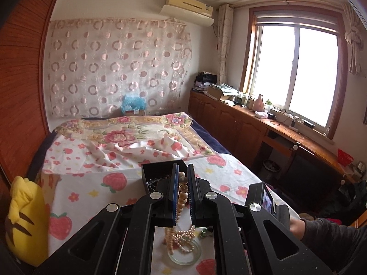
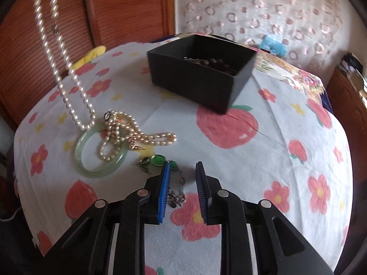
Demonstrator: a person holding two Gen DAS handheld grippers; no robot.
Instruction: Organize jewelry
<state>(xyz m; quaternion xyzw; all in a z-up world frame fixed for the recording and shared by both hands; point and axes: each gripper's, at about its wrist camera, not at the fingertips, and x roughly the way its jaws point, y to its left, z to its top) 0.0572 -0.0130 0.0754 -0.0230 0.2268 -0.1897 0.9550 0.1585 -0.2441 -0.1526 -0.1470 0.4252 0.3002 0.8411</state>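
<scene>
My left gripper point(image 1: 182, 171) is shut on a pearl necklace point(image 1: 182, 197), whose beads show between its blue pads. In the right wrist view that strand point(image 2: 57, 64) hangs from the upper left down to the bed. Its lower end touches a pale green jade bangle point(image 2: 101, 153), across which a second pearl strand point(image 2: 128, 133) lies in a heap. My right gripper point(image 2: 182, 163) is open just above the bed. A thin silver chain point(image 2: 177, 192) with green stones point(image 2: 158, 160) lies under and between its fingers. A black box point(image 2: 199, 75) behind holds dark beads point(image 2: 213, 63).
The bed has a flower and strawberry sheet point(image 2: 275, 137). A yellow plush toy point(image 1: 25, 217) sits at its left edge, beside a wooden wardrobe point(image 1: 20, 80). A hand and sleeve point(image 1: 321, 231) show at the right. Wooden cabinets point(image 1: 229, 119) run under the window.
</scene>
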